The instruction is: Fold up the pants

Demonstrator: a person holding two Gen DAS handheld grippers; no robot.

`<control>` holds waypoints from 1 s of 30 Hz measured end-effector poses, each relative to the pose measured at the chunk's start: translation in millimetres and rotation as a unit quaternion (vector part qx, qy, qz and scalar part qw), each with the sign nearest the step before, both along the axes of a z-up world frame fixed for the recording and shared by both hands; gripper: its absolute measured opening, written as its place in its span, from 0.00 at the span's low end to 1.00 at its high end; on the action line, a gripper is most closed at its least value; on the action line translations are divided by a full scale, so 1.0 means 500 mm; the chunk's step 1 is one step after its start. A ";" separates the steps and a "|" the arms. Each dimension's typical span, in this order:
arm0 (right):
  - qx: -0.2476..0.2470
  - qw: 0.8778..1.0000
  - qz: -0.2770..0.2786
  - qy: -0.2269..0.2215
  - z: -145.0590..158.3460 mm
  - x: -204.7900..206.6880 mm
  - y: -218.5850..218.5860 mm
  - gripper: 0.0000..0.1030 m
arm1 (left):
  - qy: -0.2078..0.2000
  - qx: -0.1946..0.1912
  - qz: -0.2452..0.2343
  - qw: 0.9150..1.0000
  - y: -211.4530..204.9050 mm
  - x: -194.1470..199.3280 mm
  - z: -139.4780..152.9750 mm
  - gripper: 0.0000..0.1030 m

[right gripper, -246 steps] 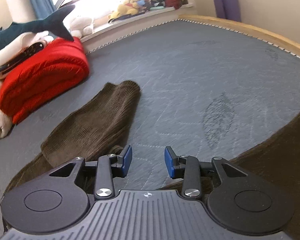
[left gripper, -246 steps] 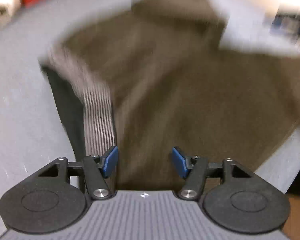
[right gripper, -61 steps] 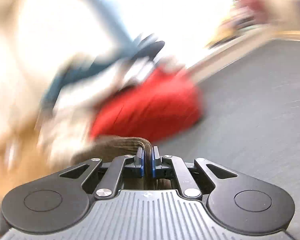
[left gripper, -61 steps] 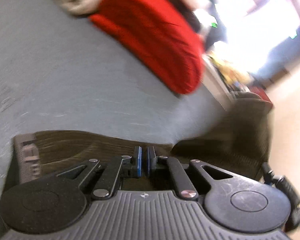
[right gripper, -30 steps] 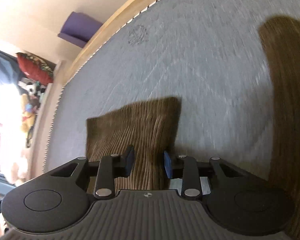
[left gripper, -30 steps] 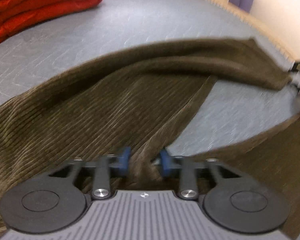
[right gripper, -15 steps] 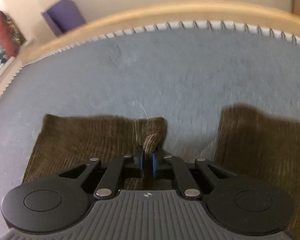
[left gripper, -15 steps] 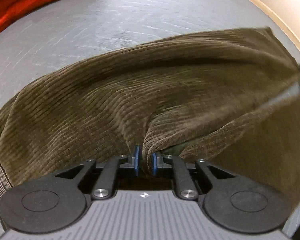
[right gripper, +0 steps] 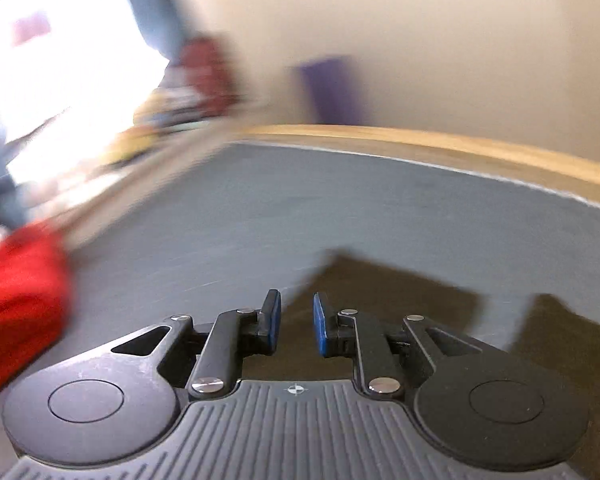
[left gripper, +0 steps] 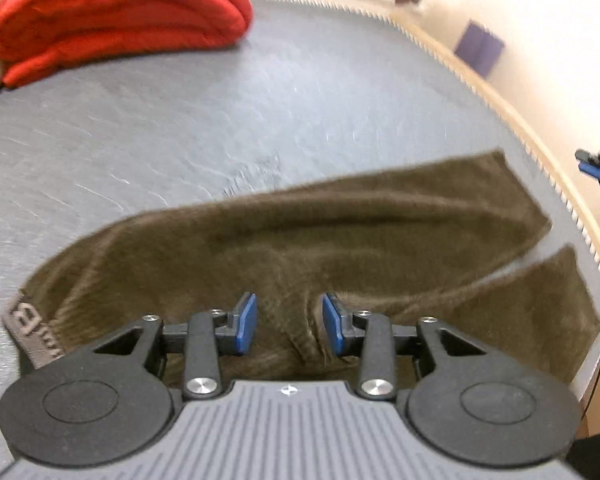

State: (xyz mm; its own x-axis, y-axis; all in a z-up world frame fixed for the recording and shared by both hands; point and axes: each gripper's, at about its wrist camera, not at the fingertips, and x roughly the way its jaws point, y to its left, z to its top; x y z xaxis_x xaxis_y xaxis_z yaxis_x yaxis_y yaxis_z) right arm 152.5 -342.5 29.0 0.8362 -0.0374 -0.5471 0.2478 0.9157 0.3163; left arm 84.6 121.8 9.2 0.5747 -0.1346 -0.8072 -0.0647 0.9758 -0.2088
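While lying flat on the grey mattress (left gripper: 260,92), folded once lengthwise, one leg on top of the other; brown pants (left gripper: 360,232) spread long from the striped waistband (left gripper: 28,332) at the near left out to the leg ends near the wooden bed edge (left gripper: 512,120); top leg not quite lined up, with a slice of the lower leg peeking out at the right; small pinched wrinkle standing up in the cloth close by the left gripper (left gripper: 288,324). Left gripper spreading wider, blue pads apart, nothing pinched, just above the cloth. Right gripper (right gripper: 296,324) also spreading, gap small, nothing between the pads, up off the leg ends; same gripper seen tiny at the far right of the left view. Picture from the right side very blurry. First fold looking done; probably left to do: smooth the wrinkle, then fold the long strip across, leg ends toward waistband, maybe twice. Red blanket (left gripper: 116,16) well apart at the far side.
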 end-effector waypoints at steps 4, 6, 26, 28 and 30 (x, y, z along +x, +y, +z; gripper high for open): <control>-0.035 0.985 0.165 -0.029 0.095 -0.125 0.187 0.26 | -0.032 -0.019 0.031 0.999 0.040 -0.053 0.052 0.37; -0.062 0.975 0.209 -0.032 0.123 -0.177 0.260 0.27 | -0.039 -0.015 0.043 0.998 0.049 -0.084 0.074 0.36; -0.150 0.863 0.477 0.071 -0.083 -0.420 0.608 0.30 | 0.078 -0.007 0.142 0.987 0.254 -0.375 -0.089 0.36; -0.172 0.824 0.532 0.096 -0.105 -0.454 0.643 0.30 | 0.092 -0.032 0.165 0.981 0.288 -0.392 -0.106 0.36; -0.191 0.788 0.575 0.106 -0.125 -0.498 0.667 0.30 | 0.101 -0.059 0.170 0.979 0.303 -0.399 -0.119 0.43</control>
State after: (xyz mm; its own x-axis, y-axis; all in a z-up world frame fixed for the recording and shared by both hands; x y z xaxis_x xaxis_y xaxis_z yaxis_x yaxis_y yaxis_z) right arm -96.3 -8.9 -33.5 0.3282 0.4831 -0.8117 -0.8061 0.5911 0.0259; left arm -114.9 273.1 -50.1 0.4325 -0.0621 -0.8995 -0.4322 0.8612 -0.2673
